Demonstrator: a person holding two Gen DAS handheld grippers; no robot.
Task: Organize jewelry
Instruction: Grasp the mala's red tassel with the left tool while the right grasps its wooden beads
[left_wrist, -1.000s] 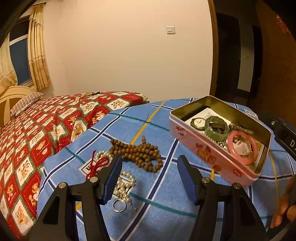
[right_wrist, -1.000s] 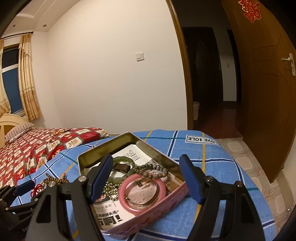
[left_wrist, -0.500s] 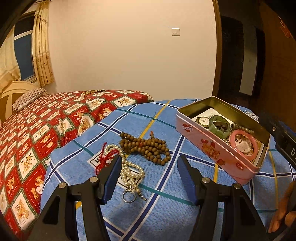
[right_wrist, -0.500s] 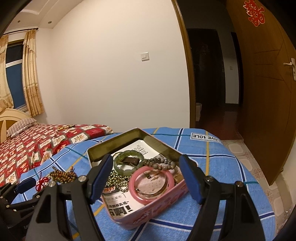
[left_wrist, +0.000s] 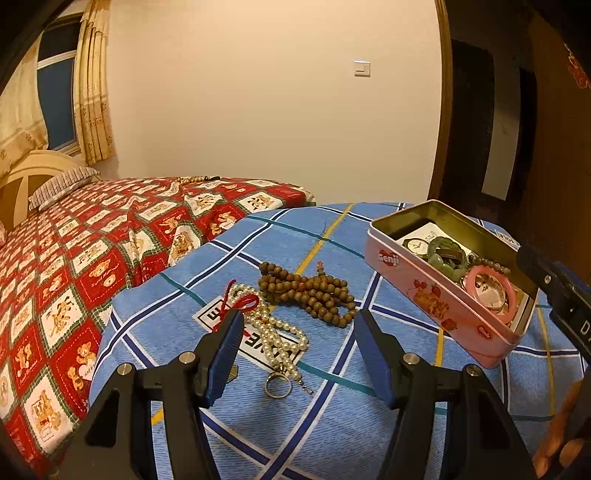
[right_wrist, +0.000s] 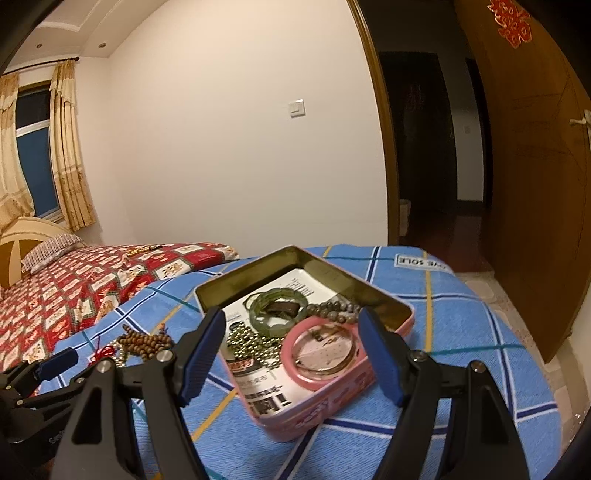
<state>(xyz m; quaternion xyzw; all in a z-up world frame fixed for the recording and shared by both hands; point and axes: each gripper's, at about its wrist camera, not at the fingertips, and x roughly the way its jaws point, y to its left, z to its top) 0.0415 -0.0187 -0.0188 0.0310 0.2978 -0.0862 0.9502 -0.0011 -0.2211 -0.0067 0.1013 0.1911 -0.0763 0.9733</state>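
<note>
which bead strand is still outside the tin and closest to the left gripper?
The white pearl strand with the red cord, lying just ahead of the left gripper. The brown wooden beads lie beyond it, nearer the pink tin.

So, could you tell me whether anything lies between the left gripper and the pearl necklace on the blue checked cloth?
Nothing visible does. The left gripper hangs open above the white pearl necklace, with only bare blue checked cloth around it. The brown wooden bead string lies just beyond, touching the pearls, and the pink tin box stands off to the right.
</note>
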